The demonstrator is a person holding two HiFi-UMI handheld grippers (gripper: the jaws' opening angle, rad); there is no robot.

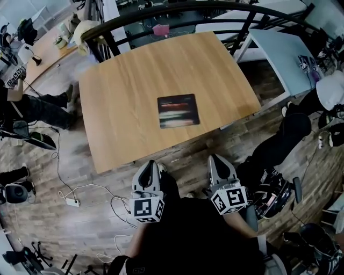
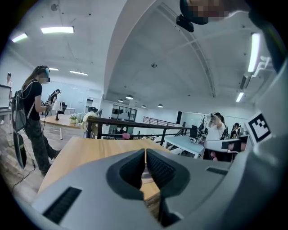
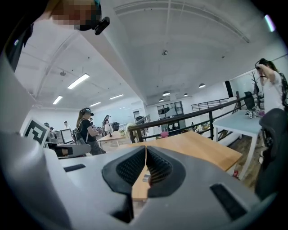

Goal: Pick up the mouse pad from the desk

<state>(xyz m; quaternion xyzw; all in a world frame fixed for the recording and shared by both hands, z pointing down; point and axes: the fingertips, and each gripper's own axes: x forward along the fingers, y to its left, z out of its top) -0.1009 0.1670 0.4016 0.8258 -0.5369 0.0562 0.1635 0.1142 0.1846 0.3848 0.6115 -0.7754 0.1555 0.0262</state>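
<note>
A dark mouse pad point(image 1: 178, 110) with red and pale streaks lies flat near the front middle of the wooden desk point(image 1: 134, 80). My left gripper point(image 1: 150, 167) and right gripper point(image 1: 219, 163) hover side by side over the floor, just short of the desk's near edge. Both are shut with nothing between the jaws. In the left gripper view the left gripper point(image 2: 146, 155) points across the desk point(image 2: 90, 150), and a sliver of the pad point(image 2: 145, 176) shows behind the jaws. In the right gripper view the right gripper point(image 3: 146, 152) faces the desk point(image 3: 202, 146).
A black railing point(image 1: 177, 9) runs behind the desk. A white table point(image 1: 287, 56) stands at the right. Cables and a power strip point(image 1: 72, 202) lie on the wood floor at the left. People stand at the far left point(image 2: 33, 117) and right point(image 3: 272, 87). Bags point(image 1: 277, 156) sit on the floor at right.
</note>
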